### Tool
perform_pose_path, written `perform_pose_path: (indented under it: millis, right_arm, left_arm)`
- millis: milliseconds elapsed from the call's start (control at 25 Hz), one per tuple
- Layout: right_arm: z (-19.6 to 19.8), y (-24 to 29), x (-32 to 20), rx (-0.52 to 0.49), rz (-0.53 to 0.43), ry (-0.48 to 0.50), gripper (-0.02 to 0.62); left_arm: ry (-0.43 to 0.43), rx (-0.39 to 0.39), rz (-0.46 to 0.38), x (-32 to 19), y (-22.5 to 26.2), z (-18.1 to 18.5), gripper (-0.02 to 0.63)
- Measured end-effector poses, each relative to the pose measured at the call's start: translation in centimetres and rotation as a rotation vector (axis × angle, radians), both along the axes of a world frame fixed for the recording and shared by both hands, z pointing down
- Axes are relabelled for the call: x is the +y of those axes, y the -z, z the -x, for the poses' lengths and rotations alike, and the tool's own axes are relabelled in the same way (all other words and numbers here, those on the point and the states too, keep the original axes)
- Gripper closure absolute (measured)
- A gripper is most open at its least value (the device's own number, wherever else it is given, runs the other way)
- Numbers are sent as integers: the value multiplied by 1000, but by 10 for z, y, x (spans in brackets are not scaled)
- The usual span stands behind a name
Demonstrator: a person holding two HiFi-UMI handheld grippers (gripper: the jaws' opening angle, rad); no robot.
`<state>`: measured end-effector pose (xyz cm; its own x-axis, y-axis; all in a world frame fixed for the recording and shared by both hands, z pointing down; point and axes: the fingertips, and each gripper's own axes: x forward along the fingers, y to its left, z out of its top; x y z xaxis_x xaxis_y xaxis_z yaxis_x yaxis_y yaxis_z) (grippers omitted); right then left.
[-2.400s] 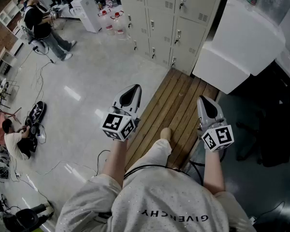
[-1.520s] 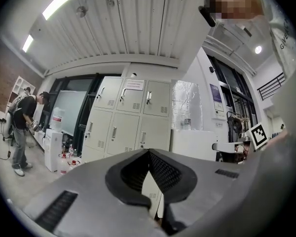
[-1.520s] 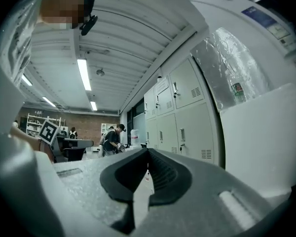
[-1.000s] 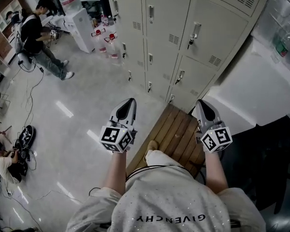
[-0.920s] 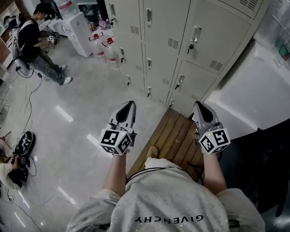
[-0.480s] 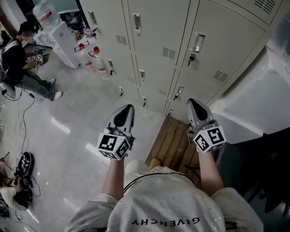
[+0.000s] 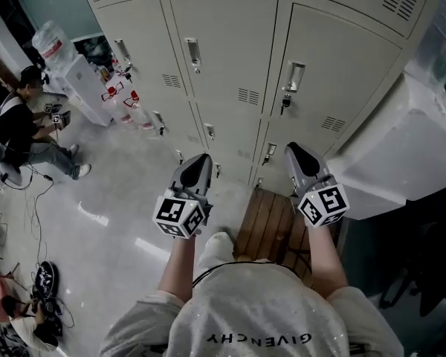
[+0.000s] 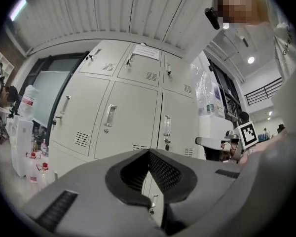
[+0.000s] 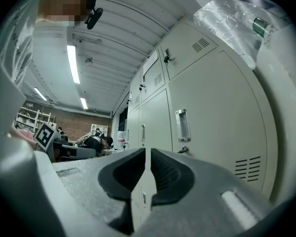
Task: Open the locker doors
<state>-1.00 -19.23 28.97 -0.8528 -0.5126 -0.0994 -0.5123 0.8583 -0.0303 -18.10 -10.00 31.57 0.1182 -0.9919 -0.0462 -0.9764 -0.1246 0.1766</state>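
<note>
Fingers (image 8: pixel 130 174) of the left gripper (image 7: pixel 199 160) are pressed together, empty; the right gripper (image 7: pixel 294 152) has just been parting its own to a thin slit, nothing between them. Both point level at the locker doors (image 7: pixel 223 50), all closed and not yet touched, likely lining up on a handle (image 7: pixel 293 76). Below lie wooden planks (image 7: pixel 266 222) and glossy floor (image 7: pixel 119 199); a water dispenser (image 7: pixel 78 76) and a seated person (image 7: pixel 22 132) are at left.
</note>
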Motion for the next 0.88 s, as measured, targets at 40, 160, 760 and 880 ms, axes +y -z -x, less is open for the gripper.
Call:
perform_pose_path:
  millis: [40,160,760,880]
  right_arm:
    - [2,2,-6,1,-8,-9,560]
    - [10,9,-27,-4,-30,-42,552]
    - [52,33,-128,6,-156,-297,494]
    - [57,42,-137,23,-167,-335,482]
  left_arm:
    - [-13,1,-3,-10,0,1,607]
    - [-71,1,-18,-45,1,2,607]
    - [-368,-40,-51,-179,-21,19,607]
    - [-401,-32,-60,-187,-23,18,607]
